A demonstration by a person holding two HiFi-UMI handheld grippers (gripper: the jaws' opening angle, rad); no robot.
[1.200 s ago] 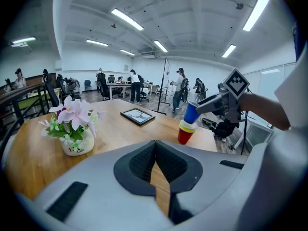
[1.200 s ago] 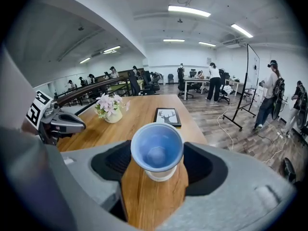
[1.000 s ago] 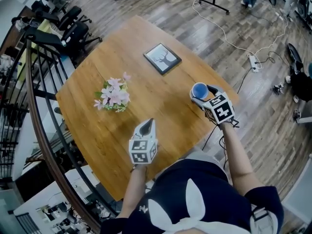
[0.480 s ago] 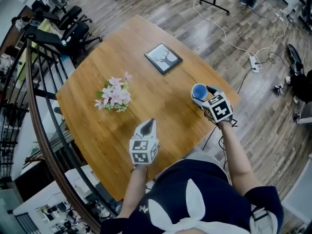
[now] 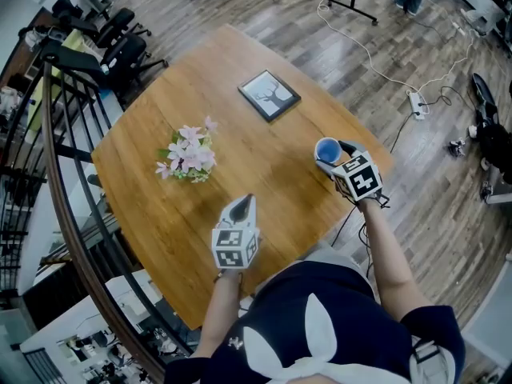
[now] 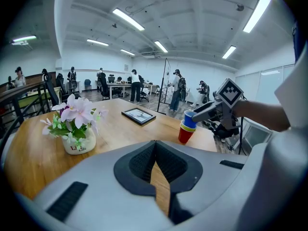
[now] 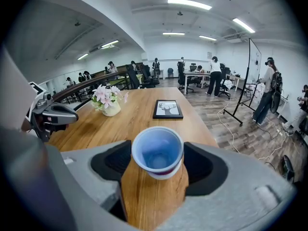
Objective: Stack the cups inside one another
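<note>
Blue cup [image 7: 158, 150] uppermost, nested in a yellow cup [image 6: 185, 128], that one in turn in a red cup [image 6: 185, 135], the stack upright on the wooden table [image 5: 240, 94] close to its right-hand edge in the head view. Clasped by the right gripper [image 7: 158, 163], jaws set wide, one dark pad against each side of the blue cup just under its rim, mouth of the cup open toward that gripper's camera. Angled downward from the near right, marker cube [image 5: 359, 178] behind the jaws, a bare forearm behind that. Left gripper [image 5: 242, 205] well apart from the stack, over the near middle of the table, jaws closed tip to tip with nothing between them, only bare wood visible through the small gap under the tips in the left gripper view. Its own marker cube [image 5: 234, 248] just in front of a dark blue shirt. Farther out on the table, a small white vase of pink flowers [image 5: 187, 157] to the left, and a dark picture frame [image 5: 269, 95] lying flat beyond the centre, a tree or antler print on it. Past the table, plank floor with a white power strip [image 5: 416, 102] and a trailing cable, black office chairs [image 5: 112, 42] at upper left, a curved dark railing [image 5: 56, 174] along the left side. People standing at desks in the background of both gripper views.
</note>
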